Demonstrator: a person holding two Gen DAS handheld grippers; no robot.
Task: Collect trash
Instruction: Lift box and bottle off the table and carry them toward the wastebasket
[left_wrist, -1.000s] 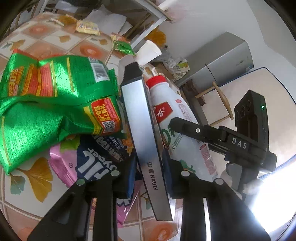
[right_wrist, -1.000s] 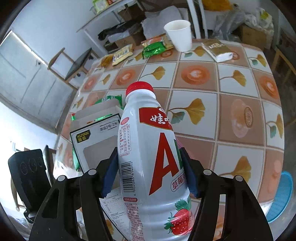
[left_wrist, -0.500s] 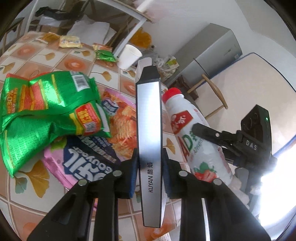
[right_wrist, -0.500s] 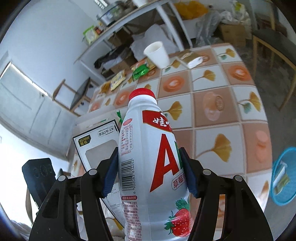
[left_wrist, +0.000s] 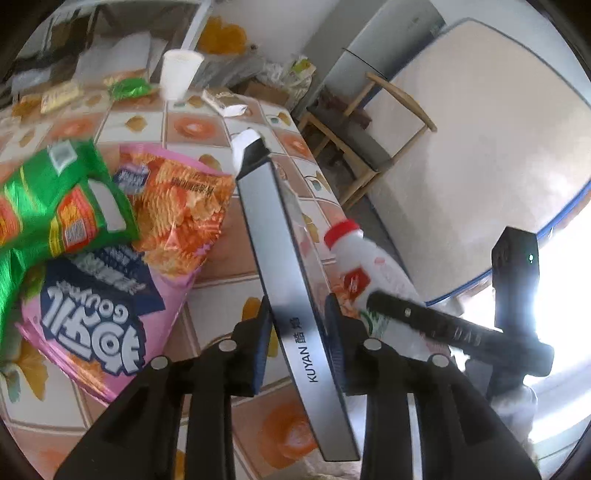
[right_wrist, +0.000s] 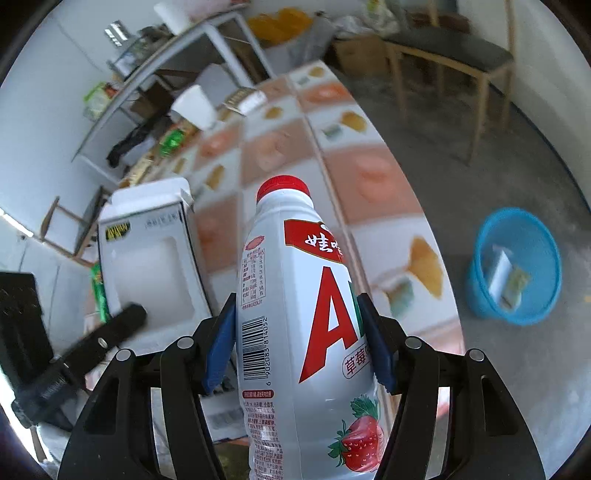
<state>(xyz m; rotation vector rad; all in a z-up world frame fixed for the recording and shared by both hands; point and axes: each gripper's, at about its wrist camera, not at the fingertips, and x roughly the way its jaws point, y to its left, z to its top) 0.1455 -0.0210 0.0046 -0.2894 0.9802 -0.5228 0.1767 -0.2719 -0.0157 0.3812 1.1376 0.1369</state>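
My left gripper (left_wrist: 298, 334) is shut on a flat silver KUYAN box (left_wrist: 284, 251), held edge-on above the tiled table (left_wrist: 192, 129). The box also shows in the right wrist view (right_wrist: 147, 258). My right gripper (right_wrist: 297, 345) is shut on a white drink bottle (right_wrist: 295, 295) with a red cap and strawberry label, held upright; it also shows in the left wrist view (left_wrist: 369, 266). A blue trash basket (right_wrist: 517, 240) stands on the floor to the right and holds some wrappers.
A green snack bag (left_wrist: 48, 206), an orange-pink snack bag (left_wrist: 173, 206), a white paper cup (left_wrist: 179, 74) and small wrappers (left_wrist: 129, 88) lie on the table. Wooden chairs (right_wrist: 443, 48) stand beyond the table. A metal shelf (right_wrist: 155, 74) is at the back.
Both grippers have lifted and swung right with their loads. The table edge, the floor and the blue basket have come into the right wrist view.
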